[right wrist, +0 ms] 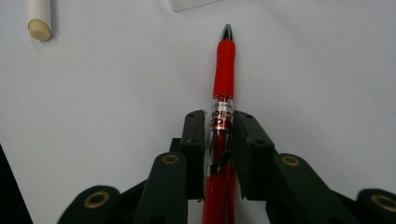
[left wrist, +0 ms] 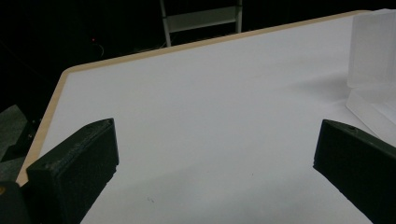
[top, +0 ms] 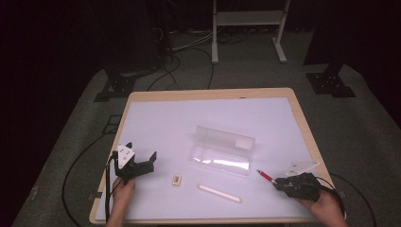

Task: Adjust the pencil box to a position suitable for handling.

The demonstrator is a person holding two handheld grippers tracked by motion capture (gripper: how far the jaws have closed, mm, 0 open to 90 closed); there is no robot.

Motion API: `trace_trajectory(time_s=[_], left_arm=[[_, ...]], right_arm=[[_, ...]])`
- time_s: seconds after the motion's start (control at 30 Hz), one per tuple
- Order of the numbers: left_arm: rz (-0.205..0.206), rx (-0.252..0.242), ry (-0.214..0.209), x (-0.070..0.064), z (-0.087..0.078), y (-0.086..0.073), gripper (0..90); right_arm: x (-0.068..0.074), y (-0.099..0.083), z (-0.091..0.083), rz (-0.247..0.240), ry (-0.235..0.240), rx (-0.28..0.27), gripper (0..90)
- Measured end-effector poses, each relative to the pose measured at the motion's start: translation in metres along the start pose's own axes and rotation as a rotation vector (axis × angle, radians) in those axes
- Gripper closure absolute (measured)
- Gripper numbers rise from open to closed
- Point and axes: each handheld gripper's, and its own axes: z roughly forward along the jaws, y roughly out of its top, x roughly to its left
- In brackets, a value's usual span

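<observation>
Down at the near right corner of the table (top: 215, 94), the right gripper (top: 280, 183) is clamped on a red pen (top: 265, 176). Its two black jaws press against the pen's clear middle section, where black lettering shows, and the red grip and dark metal tip stick out ahead of them, slanting toward the clear plastic case (top: 222, 150). In the right gripper view the pen (right wrist: 223, 88) runs straight up between the jaws, its tip close to the case's near corner.

The case lies open in the middle of the white tabletop, lid standing up behind a shallow tray. Nearer the front edge lie a cream-coloured stick (top: 219, 193) and, to its left, a small pale eraser (top: 177, 179), apart from each other.

The left gripper (top: 144, 160) rests at the near left with its jaws spread wide and nothing between them, the person's hand (top: 123, 191) behind it.
</observation>
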Motion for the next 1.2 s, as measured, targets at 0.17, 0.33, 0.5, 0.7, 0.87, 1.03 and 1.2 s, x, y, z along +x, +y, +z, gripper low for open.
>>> trace_trajectory(time_s=[0.17,0.33,0.5,0.7,0.87,1.03,1.2], left_arm=[[-0.001,0.0,-0.001,0.0,0.0,0.0,0.0],[-0.001,0.0,-0.001,0.0,0.0,0.0,0.0],[-0.001,0.0,-0.001,0.0,0.0,0.0,0.0],[-0.001,0.001,-0.001,0.0,0.0,0.0,0.0],[0.0,0.0,0.0,0.0,0.0,0.0,0.0],[-0.001,0.001,0.0,0.0,0.0,0.0,0.0],[-0.002,0.0,-0.002,0.0,0.0,0.0,0.0]], right_arm=[[-0.002,0.0,0.0,0.026,0.003,0.001,78.0],[-0.003,0.0,0.0,0.043,0.008,-0.001,78.7],[-0.003,-0.001,0.0,0.048,0.007,-0.005,78.9],[-0.005,-0.002,-0.004,0.057,0.007,-0.028,78.9],[-0.004,0.002,-0.013,0.055,0.011,-0.053,78.9],[-0.003,0.013,-0.023,0.043,0.013,-0.08,78.9],[-0.001,0.025,-0.029,0.018,0.021,-0.096,78.9]])
